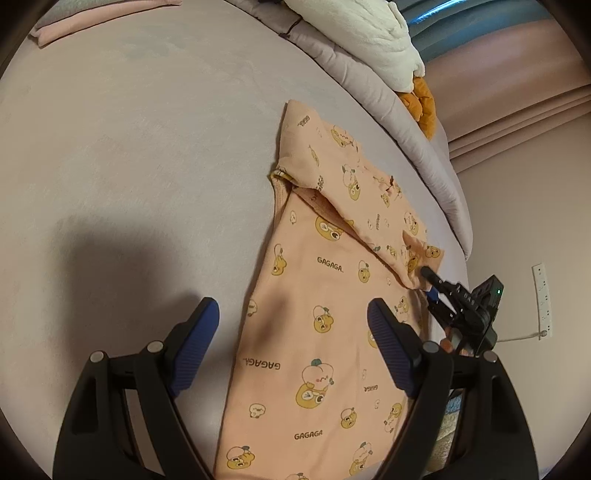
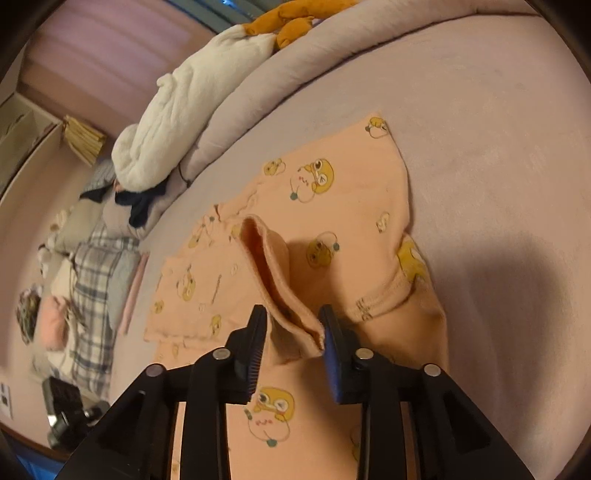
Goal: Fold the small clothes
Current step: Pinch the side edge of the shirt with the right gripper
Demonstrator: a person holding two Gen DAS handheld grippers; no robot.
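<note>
A small peach garment (image 1: 314, 295) printed with yellow cartoon ducks and "GAGAGA" lies on the pale bed sheet (image 1: 129, 166). Its far part is folded over towards the right. My left gripper (image 1: 293, 325) is open and empty, hovering above the garment's near half. My right gripper (image 1: 430, 286) shows in the left wrist view at the garment's right edge. In the right wrist view, the right gripper (image 2: 293, 332) has its jaws partly apart around a raised sleeve cuff (image 2: 273, 280) of the garment (image 2: 332, 192), with a gap on the left side.
A rolled grey duvet (image 1: 388, 96) with a white plush (image 1: 362, 33) and an orange toy (image 1: 421, 103) runs along the bed's far edge. A folded pink cloth (image 1: 92, 18) lies far left. A plaid pillow (image 2: 96, 280) and clutter lie beyond the bed.
</note>
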